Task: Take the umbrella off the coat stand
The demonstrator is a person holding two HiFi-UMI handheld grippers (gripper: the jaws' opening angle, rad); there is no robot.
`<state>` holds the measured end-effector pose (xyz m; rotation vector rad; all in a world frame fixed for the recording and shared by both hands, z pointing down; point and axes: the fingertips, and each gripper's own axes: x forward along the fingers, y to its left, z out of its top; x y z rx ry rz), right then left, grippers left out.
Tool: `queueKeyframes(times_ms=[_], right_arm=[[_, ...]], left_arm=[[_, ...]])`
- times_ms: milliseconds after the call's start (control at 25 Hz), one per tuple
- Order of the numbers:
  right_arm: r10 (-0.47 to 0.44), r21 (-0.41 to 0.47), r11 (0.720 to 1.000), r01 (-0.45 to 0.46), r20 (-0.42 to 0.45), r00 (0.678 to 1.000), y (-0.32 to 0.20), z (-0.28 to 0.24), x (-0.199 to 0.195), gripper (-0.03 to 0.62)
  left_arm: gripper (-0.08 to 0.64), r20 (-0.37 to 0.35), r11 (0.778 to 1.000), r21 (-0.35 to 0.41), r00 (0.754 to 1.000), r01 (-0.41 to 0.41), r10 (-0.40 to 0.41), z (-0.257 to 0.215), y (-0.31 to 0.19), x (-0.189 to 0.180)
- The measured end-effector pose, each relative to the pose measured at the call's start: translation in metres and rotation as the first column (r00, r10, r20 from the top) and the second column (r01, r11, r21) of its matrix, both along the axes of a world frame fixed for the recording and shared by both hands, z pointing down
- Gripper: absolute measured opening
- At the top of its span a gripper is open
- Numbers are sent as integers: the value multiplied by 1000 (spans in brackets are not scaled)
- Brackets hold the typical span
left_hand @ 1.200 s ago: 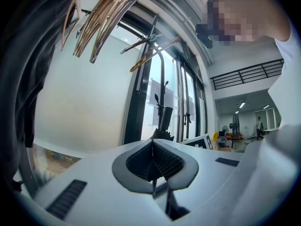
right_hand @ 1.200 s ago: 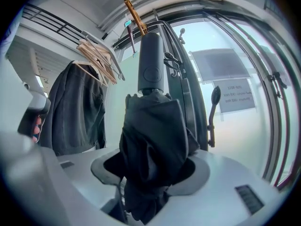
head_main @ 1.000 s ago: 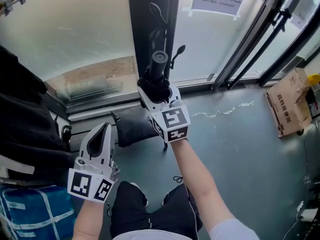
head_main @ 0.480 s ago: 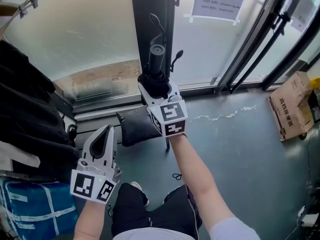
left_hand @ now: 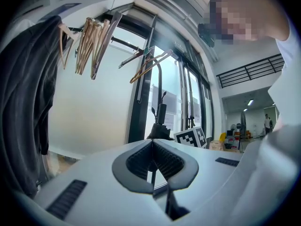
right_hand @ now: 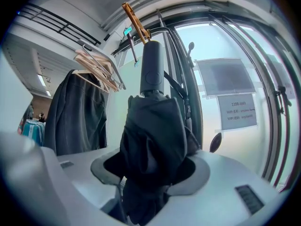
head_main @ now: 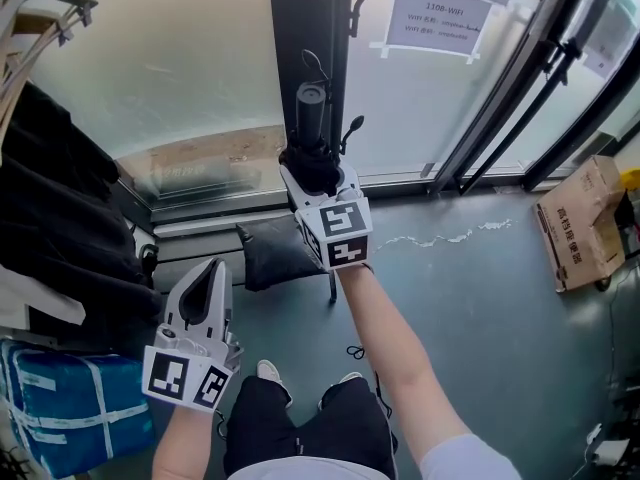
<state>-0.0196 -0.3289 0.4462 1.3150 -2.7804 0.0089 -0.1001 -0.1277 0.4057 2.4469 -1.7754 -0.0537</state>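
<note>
Umbrella (head_main: 310,113), folded, black, standing upright in R tool (head_main: 315,173), jaws clamping its fabric, just beside coat stand (head_main: 357,125) hooks. L tool (head_main: 212,270) hanging lower, jaws closed, empty.

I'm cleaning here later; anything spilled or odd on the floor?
A thin white trail streaks the grey floor just below the glass wall; it looks like a dried spill or a scuff, though I cannot tell which.

Right gripper (head_main: 318,178) out front, pointing level, right forearm (head_main: 385,338) stretched forward, jaws clamped on folded umbrella (head_main: 310,113). Left gripper (head_main: 213,266) lower left, nearer body, jaws pressed together, nothing between.
</note>
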Motion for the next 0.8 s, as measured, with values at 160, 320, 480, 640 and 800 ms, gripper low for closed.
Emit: queueKeyframes(times_ms=[160, 320, 480, 640, 800], right_arm=[[-8, -7, 1000, 7, -71, 997, -4, 2, -6, 247], [-1, -3, 1000, 1, -46, 999, -6, -14, -6, 247], [-16, 13, 1000, 17, -57, 998, -6, -26, -14, 247], [-15, -6, 1000, 15, -48, 999, -5, -32, -16, 247], [-11, -23, 1000, 9, -57, 998, -7, -33, -14, 247]], left_arm=[[23, -2, 1000, -24, 1000, -9, 9, -9, 6, 7], [23, -1, 999, -32, 1000, -3, 3, -22, 9, 5], [23, 7, 999, -35, 1000, 13, -13, -32, 10, -1], [23, 9, 999, -31, 1000, 25, -24, -43, 12, -6], [23, -4, 999, -40, 1000, 28, -28, -49, 10, -10]])
